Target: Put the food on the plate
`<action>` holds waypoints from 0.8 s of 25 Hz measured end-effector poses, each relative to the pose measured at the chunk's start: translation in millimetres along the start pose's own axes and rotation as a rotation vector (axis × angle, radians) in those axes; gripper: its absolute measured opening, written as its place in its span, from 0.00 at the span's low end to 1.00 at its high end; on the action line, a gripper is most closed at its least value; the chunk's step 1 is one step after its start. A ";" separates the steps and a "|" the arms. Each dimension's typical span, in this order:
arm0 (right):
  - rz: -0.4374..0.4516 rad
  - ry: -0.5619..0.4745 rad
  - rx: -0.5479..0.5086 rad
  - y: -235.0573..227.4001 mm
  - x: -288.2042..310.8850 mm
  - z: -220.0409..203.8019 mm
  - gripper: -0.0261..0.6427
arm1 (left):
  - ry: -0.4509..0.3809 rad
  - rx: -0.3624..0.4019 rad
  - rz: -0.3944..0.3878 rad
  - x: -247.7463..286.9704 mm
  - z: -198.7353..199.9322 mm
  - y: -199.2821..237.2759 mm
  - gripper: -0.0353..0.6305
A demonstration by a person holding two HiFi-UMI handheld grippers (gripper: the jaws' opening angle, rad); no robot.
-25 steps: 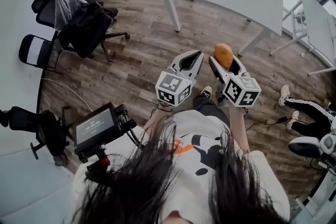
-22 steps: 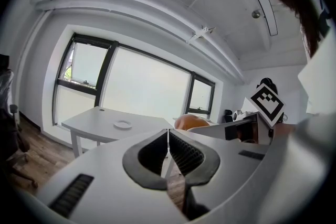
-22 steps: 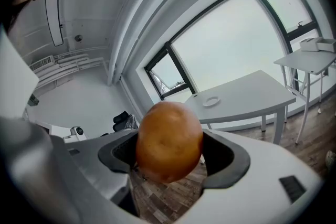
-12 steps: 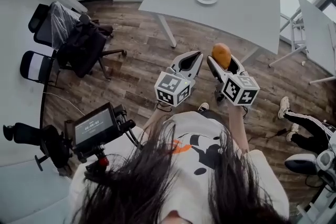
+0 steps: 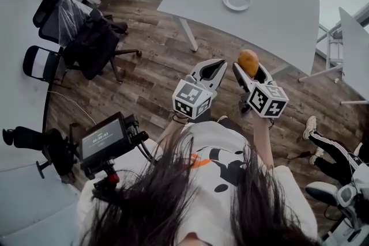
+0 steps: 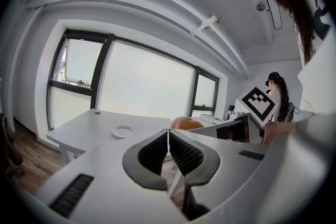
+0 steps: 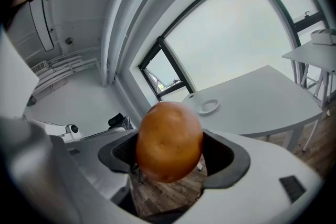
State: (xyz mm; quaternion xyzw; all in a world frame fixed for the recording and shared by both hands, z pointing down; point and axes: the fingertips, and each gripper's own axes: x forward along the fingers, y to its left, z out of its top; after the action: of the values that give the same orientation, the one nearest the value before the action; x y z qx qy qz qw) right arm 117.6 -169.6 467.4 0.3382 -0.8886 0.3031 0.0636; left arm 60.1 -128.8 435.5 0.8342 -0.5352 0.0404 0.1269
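Observation:
My right gripper point(image 5: 249, 68) is shut on an orange-brown potato-like food point(image 5: 248, 62), held in the air over the wooden floor; the food point(image 7: 169, 141) fills the space between its jaws in the right gripper view. My left gripper point(image 5: 211, 67) hangs just left of it with its jaws closed together and nothing between them point(image 6: 168, 150). A small white plate point(image 5: 236, 0) lies on the grey table point(image 5: 277, 20) ahead, some way beyond both grippers. The plate point(image 6: 124, 132) also shows in the left gripper view, and the plate point(image 7: 207, 107) shows small in the right gripper view.
Dark office chairs point(image 5: 81, 31) stand at the left on the wood floor. A camera rig with a screen point(image 5: 104, 140) sits at the lower left. Another person's legs point(image 5: 331, 150) lie at the right. A second table point(image 5: 354, 55) edges in at the right.
The table and plate have shifted right and slightly down in the head view. Both grippers, still side by side, sit a little higher; the right one still holds the food.

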 end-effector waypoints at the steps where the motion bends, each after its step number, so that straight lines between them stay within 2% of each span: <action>1: -0.003 0.003 0.001 -2.7 4.5 0.3 0.56 | 0.003 -0.006 -0.003 4.8 -1.2 4.3 0.07; 8: -0.058 -0.007 0.018 -30.3 48.1 21.5 0.56 | 0.020 -0.017 -0.053 51.5 1.1 47.9 0.07; 16: -0.151 -0.023 0.058 -51.9 128.4 69.6 0.56 | 0.038 -0.068 -0.139 119.6 33.5 135.7 0.07; 20: -0.176 -0.045 0.049 -51.5 126.2 76.4 0.56 | 0.008 -0.056 -0.199 127.2 44.1 131.2 0.07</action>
State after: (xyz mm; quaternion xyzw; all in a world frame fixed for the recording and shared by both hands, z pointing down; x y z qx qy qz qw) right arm 61.3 -315.3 471.4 0.4231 -0.8490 0.3104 0.0618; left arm -7.5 -304.1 440.9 0.8791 -0.4503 0.0160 0.1557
